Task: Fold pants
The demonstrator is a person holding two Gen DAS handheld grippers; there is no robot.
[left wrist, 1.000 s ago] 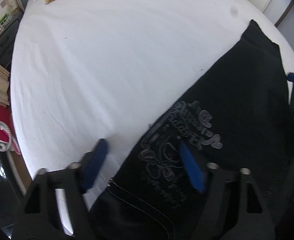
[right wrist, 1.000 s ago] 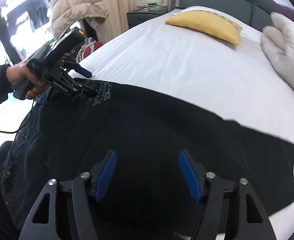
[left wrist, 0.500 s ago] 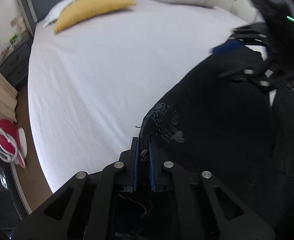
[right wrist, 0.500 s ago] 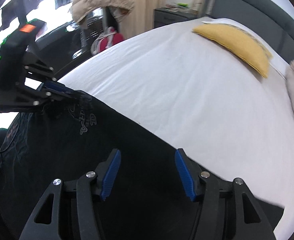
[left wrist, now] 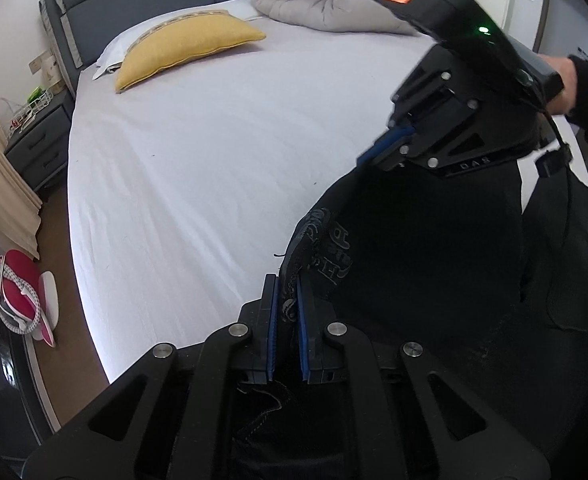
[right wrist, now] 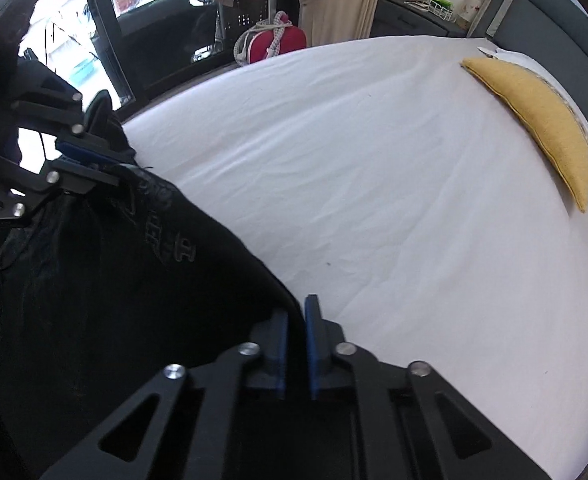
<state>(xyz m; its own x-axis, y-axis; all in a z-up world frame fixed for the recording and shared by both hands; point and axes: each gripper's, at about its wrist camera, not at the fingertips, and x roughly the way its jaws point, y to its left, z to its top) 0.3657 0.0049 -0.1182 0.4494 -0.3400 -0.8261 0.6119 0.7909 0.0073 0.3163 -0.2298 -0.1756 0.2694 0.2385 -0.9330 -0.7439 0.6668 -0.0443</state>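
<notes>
Two blue pads of the left gripper are pressed together on the printed edge of the black pants, which hang over the near side of the white bed. From the right wrist, the right gripper has just been closing and now pinches the upper edge of the pants, near a yellow pillow further away.

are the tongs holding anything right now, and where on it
Both hold the black pants: the left tongs pinch the printed edge, and the right tongs, having just closed, grip the same edge further along.
</notes>
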